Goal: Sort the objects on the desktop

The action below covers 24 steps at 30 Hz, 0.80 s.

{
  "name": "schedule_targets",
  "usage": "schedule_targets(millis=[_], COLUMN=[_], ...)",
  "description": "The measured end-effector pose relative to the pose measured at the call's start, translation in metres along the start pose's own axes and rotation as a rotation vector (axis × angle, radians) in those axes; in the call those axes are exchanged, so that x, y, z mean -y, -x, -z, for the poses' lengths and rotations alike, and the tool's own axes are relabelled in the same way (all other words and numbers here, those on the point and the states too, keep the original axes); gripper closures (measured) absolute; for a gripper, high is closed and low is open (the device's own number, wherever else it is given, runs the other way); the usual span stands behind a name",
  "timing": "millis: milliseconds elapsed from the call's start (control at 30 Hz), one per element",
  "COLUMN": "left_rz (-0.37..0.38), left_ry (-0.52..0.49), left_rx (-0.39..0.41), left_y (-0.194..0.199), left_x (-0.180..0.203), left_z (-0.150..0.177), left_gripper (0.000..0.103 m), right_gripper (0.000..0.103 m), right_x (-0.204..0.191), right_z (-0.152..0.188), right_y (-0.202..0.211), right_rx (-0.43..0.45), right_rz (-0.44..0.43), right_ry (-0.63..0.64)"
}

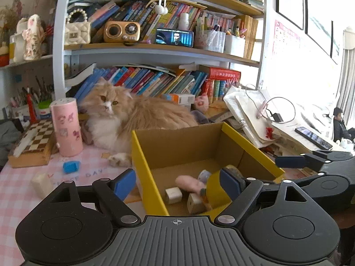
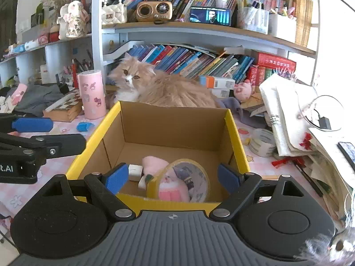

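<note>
A yellow-edged cardboard box stands on the pink checked tablecloth. Inside lie a pink plush toy, a small white cube, a wooden block and a yellowish tape roll. My left gripper is open and straddles the box's left wall, holding nothing. My right gripper is open above the box's near wall, with the tape roll lying below between its fingers, untouched. A blue object and a cream block lie on the cloth to the left.
A fluffy orange and white cat lies right behind the box. A pink cylinder and a chessboard case stand at the left. Another tape roll, papers and cables crowd the right. Bookshelves fill the back.
</note>
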<state>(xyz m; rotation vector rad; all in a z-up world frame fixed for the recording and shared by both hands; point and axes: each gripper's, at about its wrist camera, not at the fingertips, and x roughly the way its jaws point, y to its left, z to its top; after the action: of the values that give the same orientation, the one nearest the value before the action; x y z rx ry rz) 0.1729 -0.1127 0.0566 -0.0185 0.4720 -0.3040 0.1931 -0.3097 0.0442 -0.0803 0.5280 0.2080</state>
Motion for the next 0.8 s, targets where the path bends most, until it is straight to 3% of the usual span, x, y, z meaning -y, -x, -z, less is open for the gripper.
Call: schedule_targets(millis=[433,800], left_rz=[0.006,0.004], left_ry=[0.020,0.000], left_rx=[-0.039,-0.128], left_y=[0.033,0.066], left_x=[-0.020,-0.051], left_z=[0.030,0.066], left_gripper=[0.018,0.018], right_gripper=[0.016,0.016], right_x=[-0.021,-0.069], right_z=[0.032,0.062], right_y=[0.034,0.052], right_rx=[-0.030,-0.104], right_rz=[0.072,0.101], right_ry=[-0.050,-0.086])
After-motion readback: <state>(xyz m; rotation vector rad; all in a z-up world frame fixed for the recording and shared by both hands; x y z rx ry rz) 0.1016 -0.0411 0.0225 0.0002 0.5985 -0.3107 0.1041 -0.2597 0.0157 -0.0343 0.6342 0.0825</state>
